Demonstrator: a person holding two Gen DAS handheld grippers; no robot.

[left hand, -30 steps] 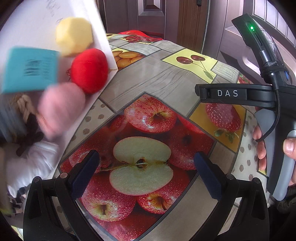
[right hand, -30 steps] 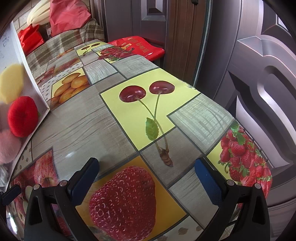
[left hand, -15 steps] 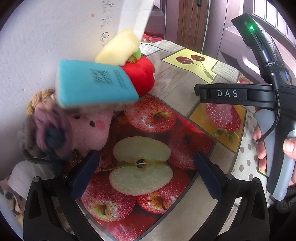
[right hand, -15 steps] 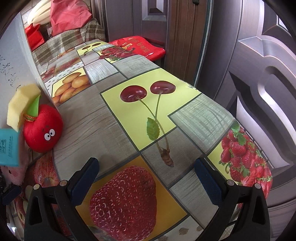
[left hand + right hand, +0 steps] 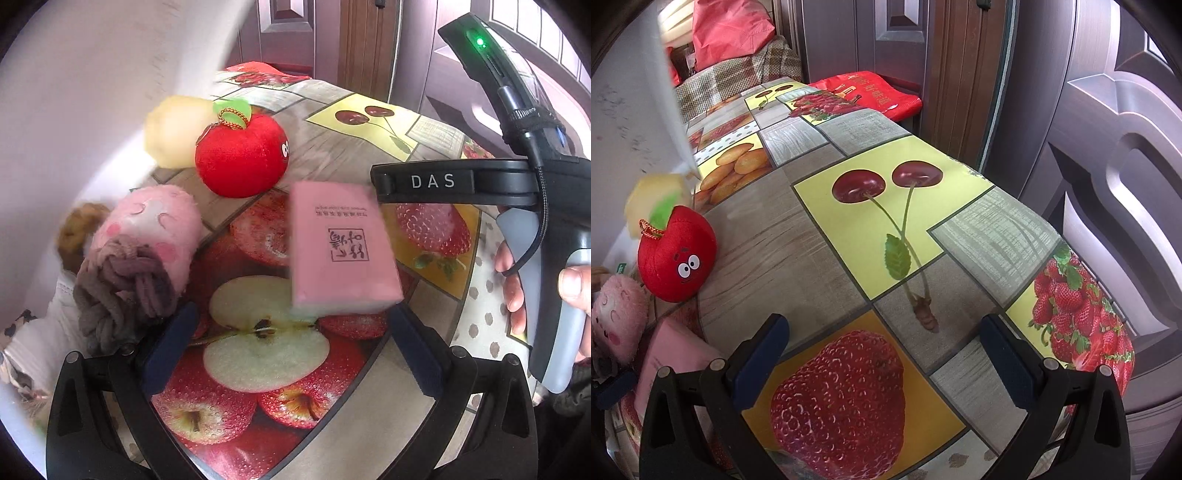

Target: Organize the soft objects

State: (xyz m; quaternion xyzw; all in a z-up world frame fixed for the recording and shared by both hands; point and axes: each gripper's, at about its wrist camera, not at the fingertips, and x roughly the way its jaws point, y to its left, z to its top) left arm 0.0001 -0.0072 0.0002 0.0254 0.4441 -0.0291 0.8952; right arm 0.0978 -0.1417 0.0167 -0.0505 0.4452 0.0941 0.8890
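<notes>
With both the left tool [image 5: 291,347] and right tool [image 5: 882,354] spread and empty, the operator should let the blurred pink packet [image 5: 341,251] settle on the worktop [image 5: 798,254] before gripping its long sides.

A fruit-print tablecloth [image 5: 820,258] covers the table, with a red bag [image 5: 871,92] beside dark doors [image 5: 1108,147]

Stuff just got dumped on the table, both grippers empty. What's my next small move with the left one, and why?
Probably ease the left gripper forward onto the pink packet. Its jaws are open and empty, and the packet lies just ahead of them, though blurred, so it may not have settled.
</notes>
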